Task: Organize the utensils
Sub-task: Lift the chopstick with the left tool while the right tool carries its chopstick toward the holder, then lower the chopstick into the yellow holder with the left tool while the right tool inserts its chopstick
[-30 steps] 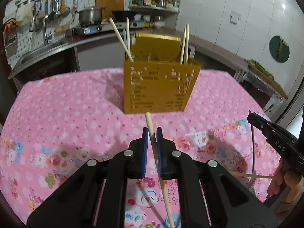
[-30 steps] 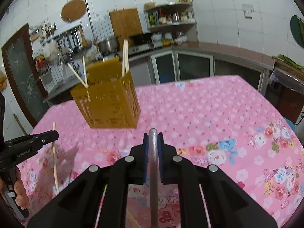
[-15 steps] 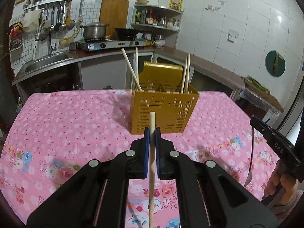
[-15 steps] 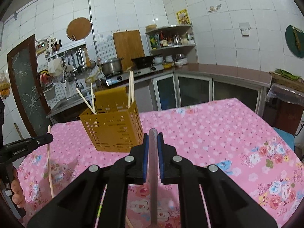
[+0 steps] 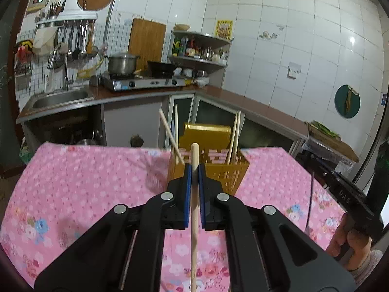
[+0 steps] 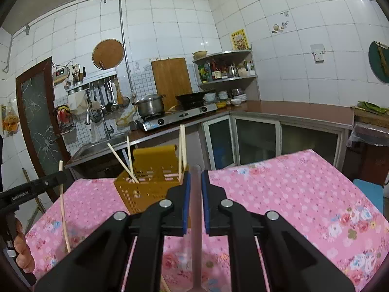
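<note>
Chopstick [image 5: 194, 221]: wooden, clamped between the blue pads of the left tool [image 5: 194, 170], upright, top end projecting above the pads, lower end hanging over the pink floral worktop [image 5: 73, 185]. Right tool [image 6: 195, 177] closed on the grey metal handle of a spoon [image 6: 195, 231], handle upright; the bowl is not visible in either view. Yellow perforated utensil holder [image 6: 145, 185] stands on the worktop beyond both tools, apart from them. Four chopsticks in it: two leaning at its left side [image 6: 121, 163], two near upright at its right side [image 6: 182, 150]. Both held utensils are above the worktop, outside the holder.
</note>
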Demonstrator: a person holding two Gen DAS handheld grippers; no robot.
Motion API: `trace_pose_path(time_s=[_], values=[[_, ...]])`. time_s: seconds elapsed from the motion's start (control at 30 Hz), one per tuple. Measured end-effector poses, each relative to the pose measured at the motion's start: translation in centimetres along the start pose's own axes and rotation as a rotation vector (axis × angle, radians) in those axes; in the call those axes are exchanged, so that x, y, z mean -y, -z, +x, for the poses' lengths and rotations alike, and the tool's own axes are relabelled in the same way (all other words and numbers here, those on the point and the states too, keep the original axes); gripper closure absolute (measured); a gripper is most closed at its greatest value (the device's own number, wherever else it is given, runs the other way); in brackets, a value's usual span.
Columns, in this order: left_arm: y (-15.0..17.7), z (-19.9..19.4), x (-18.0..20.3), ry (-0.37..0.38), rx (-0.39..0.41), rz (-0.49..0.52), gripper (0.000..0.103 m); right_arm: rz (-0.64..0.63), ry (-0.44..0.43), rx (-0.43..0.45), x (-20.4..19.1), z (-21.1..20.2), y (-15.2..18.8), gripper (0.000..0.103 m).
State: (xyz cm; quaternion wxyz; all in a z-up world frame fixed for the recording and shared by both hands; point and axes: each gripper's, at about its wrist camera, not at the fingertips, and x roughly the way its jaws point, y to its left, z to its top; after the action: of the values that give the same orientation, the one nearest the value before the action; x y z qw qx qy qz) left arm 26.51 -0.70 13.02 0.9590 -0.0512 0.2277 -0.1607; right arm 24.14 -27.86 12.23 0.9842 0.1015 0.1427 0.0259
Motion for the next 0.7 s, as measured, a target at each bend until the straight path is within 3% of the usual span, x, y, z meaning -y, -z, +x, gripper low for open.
trace_pose_path(time_s=[0.23,0.7], values=[[-3.3,0.0,0.7,0.004,0.073,0.014,0.099,0.011,-0.03,0.051,-1.0,1.7,-2.8,0.094],[-10.3,3.3,3.1,-0.028,0.297,0.081,0.099,0.002,-0.088,0.219,-3.8,6.8,-8.8,0.094]])
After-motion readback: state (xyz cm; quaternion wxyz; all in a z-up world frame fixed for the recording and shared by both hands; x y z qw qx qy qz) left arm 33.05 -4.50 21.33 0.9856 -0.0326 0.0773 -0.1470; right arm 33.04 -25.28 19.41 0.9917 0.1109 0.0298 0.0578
